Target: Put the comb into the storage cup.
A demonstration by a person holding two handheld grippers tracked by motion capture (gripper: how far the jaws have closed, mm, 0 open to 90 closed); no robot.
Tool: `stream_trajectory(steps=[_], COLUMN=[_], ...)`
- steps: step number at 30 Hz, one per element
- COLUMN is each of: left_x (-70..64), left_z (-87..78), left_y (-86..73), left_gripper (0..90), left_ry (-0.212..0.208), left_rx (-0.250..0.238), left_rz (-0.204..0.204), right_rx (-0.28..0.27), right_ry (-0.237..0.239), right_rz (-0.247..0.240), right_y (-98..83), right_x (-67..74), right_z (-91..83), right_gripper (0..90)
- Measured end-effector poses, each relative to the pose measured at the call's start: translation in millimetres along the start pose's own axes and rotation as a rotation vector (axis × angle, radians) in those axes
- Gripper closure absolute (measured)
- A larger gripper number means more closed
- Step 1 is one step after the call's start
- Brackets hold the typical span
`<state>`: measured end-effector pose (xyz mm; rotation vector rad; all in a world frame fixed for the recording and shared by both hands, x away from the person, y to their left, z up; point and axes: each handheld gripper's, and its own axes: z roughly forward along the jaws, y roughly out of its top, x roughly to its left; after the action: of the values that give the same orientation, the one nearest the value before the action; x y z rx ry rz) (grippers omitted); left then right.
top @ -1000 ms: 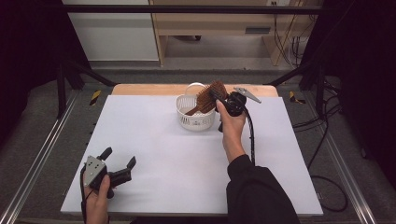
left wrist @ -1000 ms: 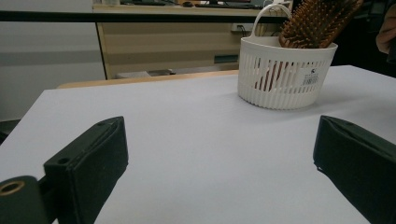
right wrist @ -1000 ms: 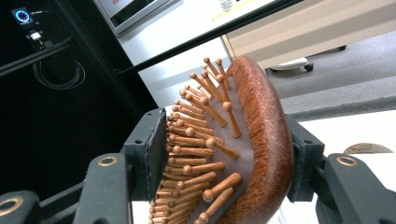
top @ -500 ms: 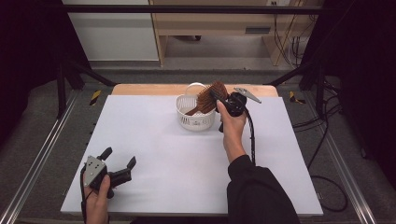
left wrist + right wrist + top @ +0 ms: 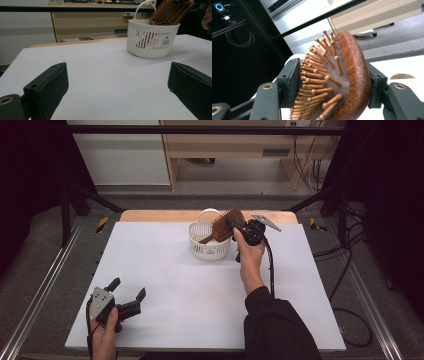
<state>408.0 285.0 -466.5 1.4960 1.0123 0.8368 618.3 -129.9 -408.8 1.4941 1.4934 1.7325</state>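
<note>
- Where the white table [image 5: 165, 270] fills the middle of the high view, a wooden board edge shows along its far side and metal rails run down left and right.
- A person in a dark sleeve [image 5: 277, 330] reaches in from the near edge, one forearm stretched toward the far centre of the table.
- White slotted basket [image 5: 209, 240] with a loop handle stands on the table near the far edge; in the left gripper view it sits upright, a small label on its wall.
- Wooden paddle hairbrush [image 5: 342, 75]: head up and tilted, handle end down inside the basket, bristle pins facing one jaw.
- Right gripper [image 5: 239, 226] just beside the basket's right rim; jaws set on either side of the brush head, one against the pin tips, the other against the smooth wooden back. The jaws have just been easing apart, the brush head between them.
- Left gripper [image 5: 127, 292] at the near left corner, well apart from the basket, low over the table; jaws spread wide, bare table between them.
</note>
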Motion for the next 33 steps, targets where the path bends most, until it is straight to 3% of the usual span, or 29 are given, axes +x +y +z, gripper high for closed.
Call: stream_trajectory(steps=[33], left_x=[-1.1], left_z=[0.7], left_y=[-0.3], left_gripper=[3.2], left_ry=[-0.009], left_rx=[0.007], left_rz=[0.002], right_rx=[0.008], right_ry=[-0.017], right_rz=[0.004], right_y=[-0.3], right_x=[-6.0], right_z=[-1.4], right_gripper=[38.3])
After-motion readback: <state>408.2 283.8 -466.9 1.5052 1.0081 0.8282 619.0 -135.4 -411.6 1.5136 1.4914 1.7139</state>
